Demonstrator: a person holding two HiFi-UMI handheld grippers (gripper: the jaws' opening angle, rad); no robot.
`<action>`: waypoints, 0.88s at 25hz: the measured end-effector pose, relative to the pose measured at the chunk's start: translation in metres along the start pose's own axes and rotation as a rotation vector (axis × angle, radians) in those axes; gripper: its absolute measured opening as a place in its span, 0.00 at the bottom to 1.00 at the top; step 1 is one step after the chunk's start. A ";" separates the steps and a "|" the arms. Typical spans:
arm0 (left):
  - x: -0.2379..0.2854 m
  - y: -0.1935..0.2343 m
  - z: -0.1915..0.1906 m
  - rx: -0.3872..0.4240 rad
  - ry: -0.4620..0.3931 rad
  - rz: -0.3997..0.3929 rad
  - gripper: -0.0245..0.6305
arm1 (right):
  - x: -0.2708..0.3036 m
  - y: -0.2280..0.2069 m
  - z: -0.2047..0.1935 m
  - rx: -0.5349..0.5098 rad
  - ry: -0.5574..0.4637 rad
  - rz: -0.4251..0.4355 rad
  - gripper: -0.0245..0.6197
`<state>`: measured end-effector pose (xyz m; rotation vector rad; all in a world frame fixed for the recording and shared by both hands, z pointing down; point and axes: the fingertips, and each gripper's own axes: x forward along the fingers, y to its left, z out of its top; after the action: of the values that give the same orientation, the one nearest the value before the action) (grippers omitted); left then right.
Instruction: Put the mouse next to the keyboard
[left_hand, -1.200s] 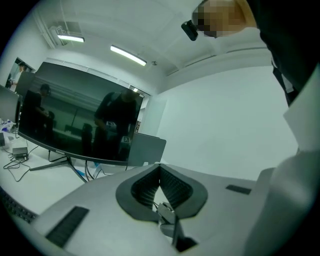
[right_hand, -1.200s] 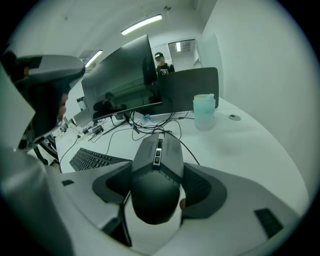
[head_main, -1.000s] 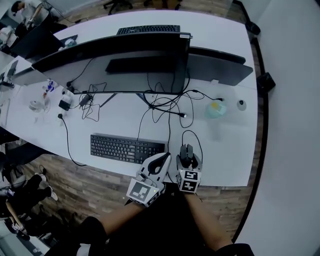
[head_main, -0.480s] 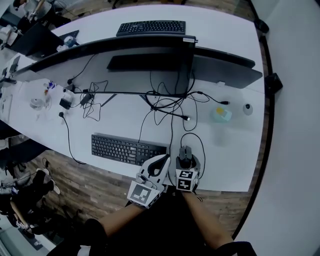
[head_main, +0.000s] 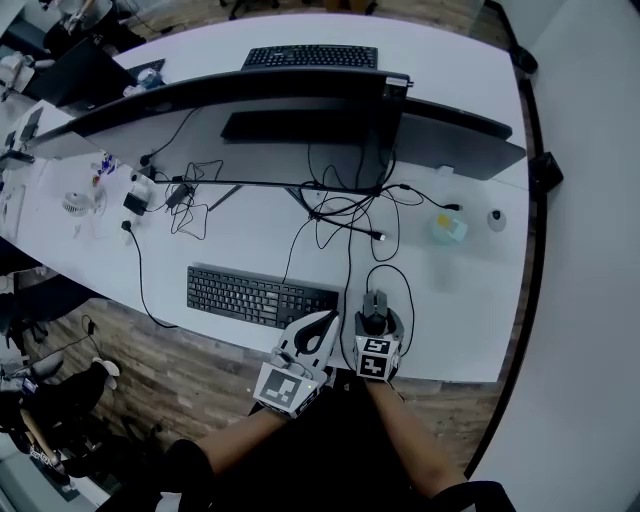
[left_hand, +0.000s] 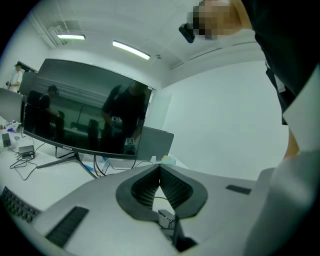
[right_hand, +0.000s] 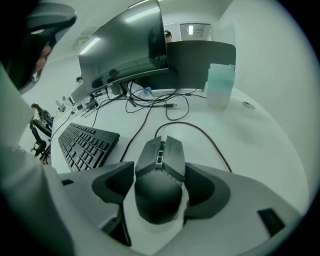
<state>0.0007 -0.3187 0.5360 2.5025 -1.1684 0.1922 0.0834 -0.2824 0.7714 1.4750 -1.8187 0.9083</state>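
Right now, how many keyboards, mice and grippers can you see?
Keyboards: 2, the near keyboard and the far keyboard
Mice: 1, the mouse
Grippers: 2, the left gripper and the right gripper
Total: 5

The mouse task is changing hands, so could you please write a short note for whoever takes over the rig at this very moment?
Right hand-held gripper: jaws closed against both sides of the mouse, which appears to rest on the desk.
Left hand-held gripper: jaws together with nothing between them, at the desk's front edge by the keyboard's right end.
The mouse sits just right of the keyboard, its cable running toward the back.
Done: the mouse looks placed next to the keyboard.
Left: open the right jaws and draw back, ideally without nudging the mouse.
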 end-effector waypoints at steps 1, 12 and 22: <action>-0.004 0.000 0.000 -0.002 -0.003 -0.001 0.04 | -0.002 0.000 0.001 0.000 -0.003 -0.004 0.53; -0.055 -0.012 0.012 -0.004 -0.090 -0.056 0.04 | -0.072 0.009 0.030 0.082 -0.154 -0.006 0.54; -0.112 -0.030 0.013 0.009 -0.092 -0.092 0.04 | -0.173 0.067 0.049 0.149 -0.348 0.060 0.44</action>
<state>-0.0492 -0.2268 0.4849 2.5912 -1.0861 0.0586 0.0472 -0.2165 0.5948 1.7682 -2.0896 0.8734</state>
